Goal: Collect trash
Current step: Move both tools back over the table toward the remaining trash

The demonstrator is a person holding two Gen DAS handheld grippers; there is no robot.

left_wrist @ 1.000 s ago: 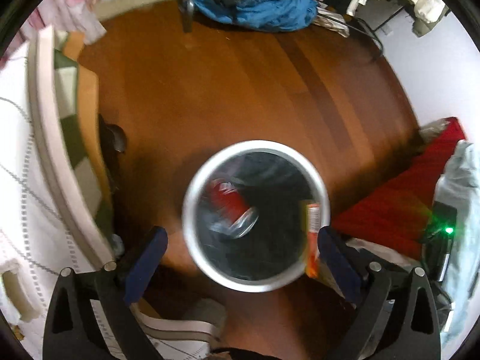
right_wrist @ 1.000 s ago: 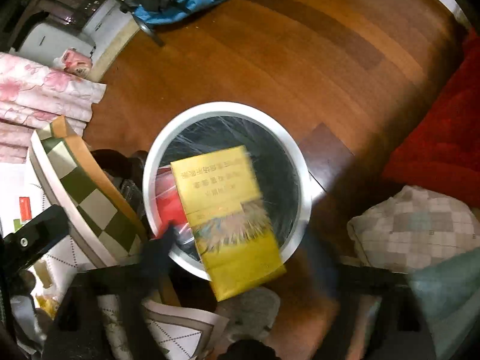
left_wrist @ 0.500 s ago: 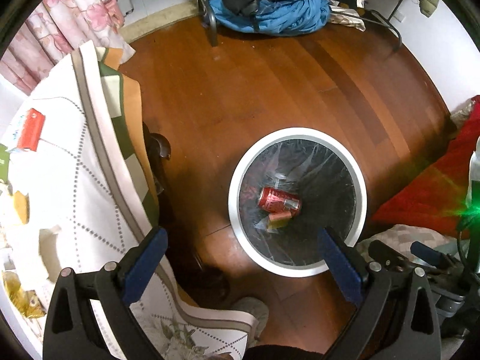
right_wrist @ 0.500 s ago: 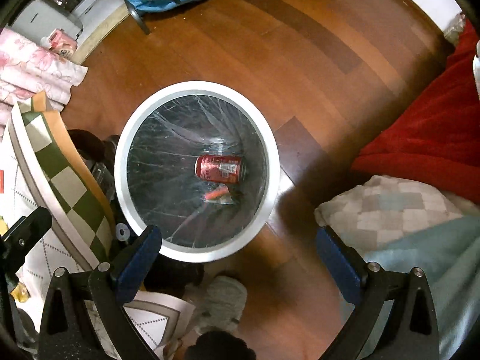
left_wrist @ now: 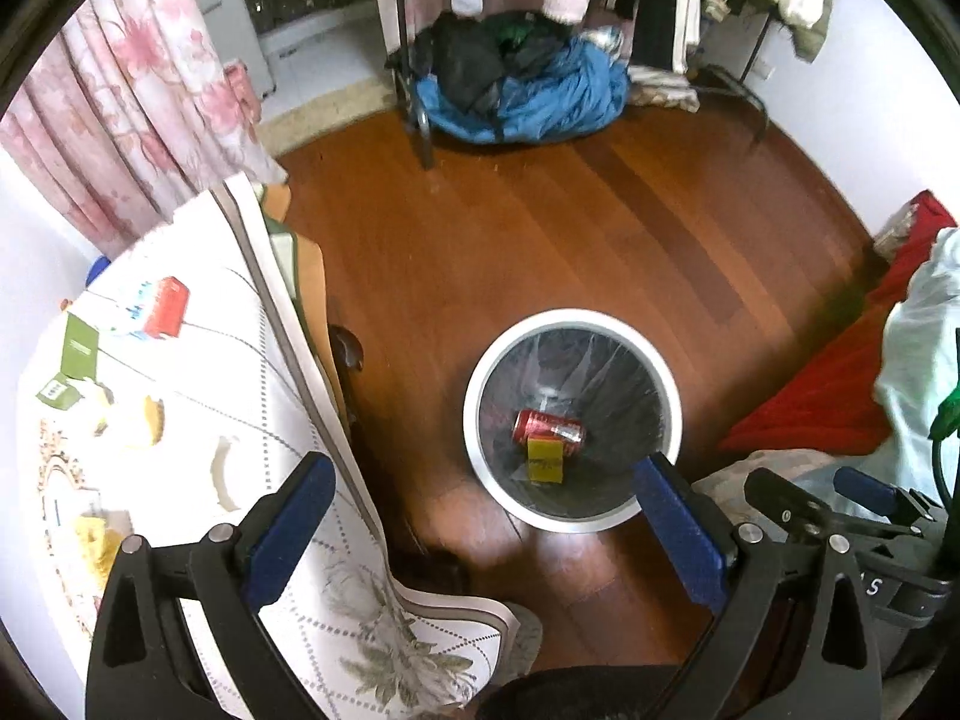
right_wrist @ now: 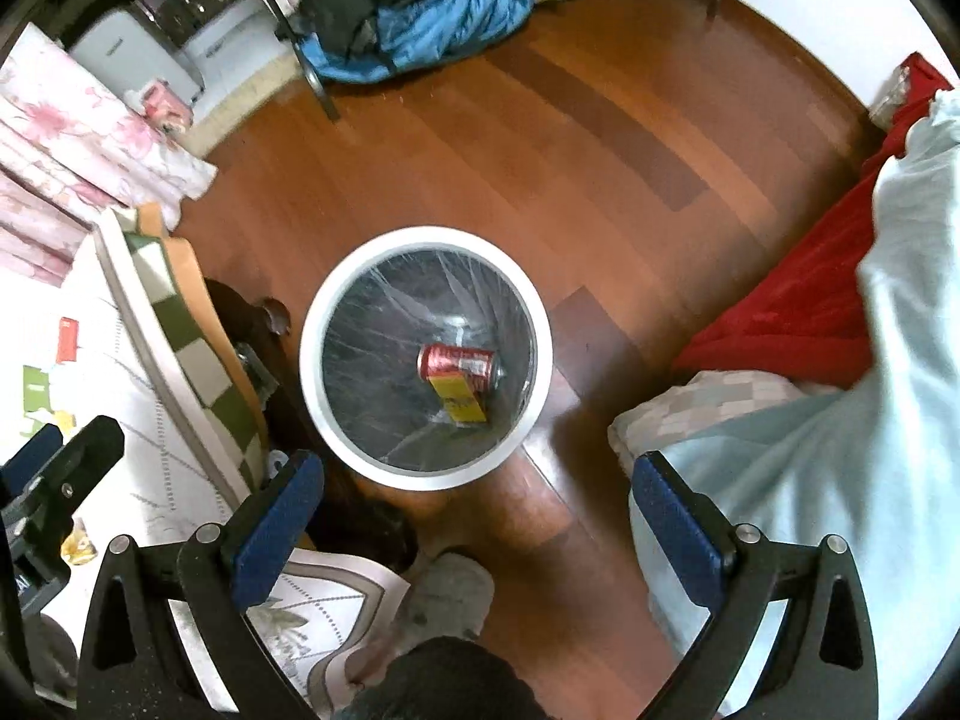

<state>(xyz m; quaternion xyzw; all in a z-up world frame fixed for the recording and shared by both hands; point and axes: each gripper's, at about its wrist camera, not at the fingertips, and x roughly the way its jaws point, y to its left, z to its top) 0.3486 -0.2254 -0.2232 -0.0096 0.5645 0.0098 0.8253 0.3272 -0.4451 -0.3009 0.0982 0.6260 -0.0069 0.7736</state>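
A white round bin (left_wrist: 474,420) (right_wrist: 309,360) with a dark clear liner stands on the wood floor. Inside lie a red can (left_wrist: 549,427) (right_wrist: 459,361) and a yellow packet (left_wrist: 545,462) (right_wrist: 459,399). My left gripper (left_wrist: 480,516) is open and empty, high above the bin and the table edge. My right gripper (right_wrist: 480,504) is open and empty, high above the bin's near rim. On the table (left_wrist: 180,420) lie a red-and-white box (left_wrist: 159,309), green cards (left_wrist: 78,354) and several yellow scraps (left_wrist: 150,420).
The clothed table (right_wrist: 120,420) stands left of the bin. A red blanket (right_wrist: 798,294) and pale bedding (right_wrist: 840,480) lie to the right. A blue clothes heap (left_wrist: 522,96) under a rack and pink curtains (left_wrist: 132,120) stand at the back.
The yellow packet left my right gripper and dropped into the bin beside the can. Both grippers rose away from the bin, and the left one swung towards the table.
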